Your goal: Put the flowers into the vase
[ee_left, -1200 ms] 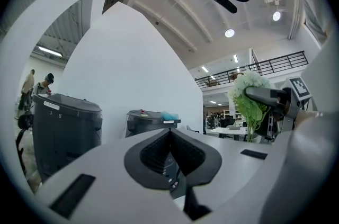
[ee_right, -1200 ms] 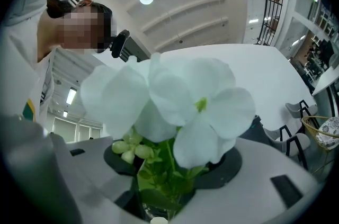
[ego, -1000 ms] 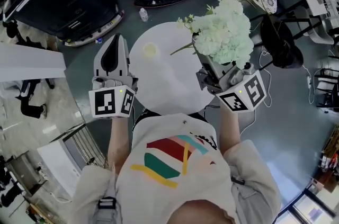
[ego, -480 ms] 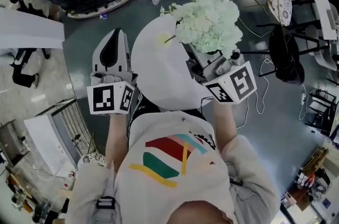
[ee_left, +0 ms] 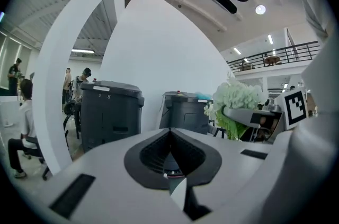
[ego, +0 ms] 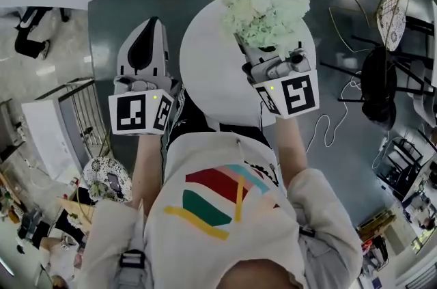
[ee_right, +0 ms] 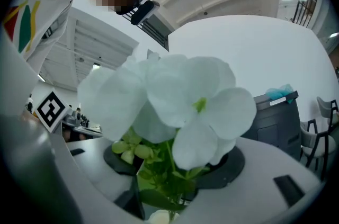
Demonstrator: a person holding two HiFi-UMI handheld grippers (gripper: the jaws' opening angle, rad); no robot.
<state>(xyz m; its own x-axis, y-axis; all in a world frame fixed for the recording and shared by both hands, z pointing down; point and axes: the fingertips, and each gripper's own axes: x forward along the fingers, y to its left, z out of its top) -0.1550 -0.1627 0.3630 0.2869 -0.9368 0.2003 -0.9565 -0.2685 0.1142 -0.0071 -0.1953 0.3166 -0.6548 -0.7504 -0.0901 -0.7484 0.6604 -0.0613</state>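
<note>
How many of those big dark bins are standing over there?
2, in the left gripper view: one bin at left, a second bin right of it. Others may be hidden.

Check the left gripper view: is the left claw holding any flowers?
No, the left claw has its jaws together with nothing between them, and the flowers are off to its side.

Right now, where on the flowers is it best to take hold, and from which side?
Hold the flowers by the green stems, not the blooms: the heads spread wide and soft, the stems bunch narrow. Come from under the heads, as the right claw does.
</note>
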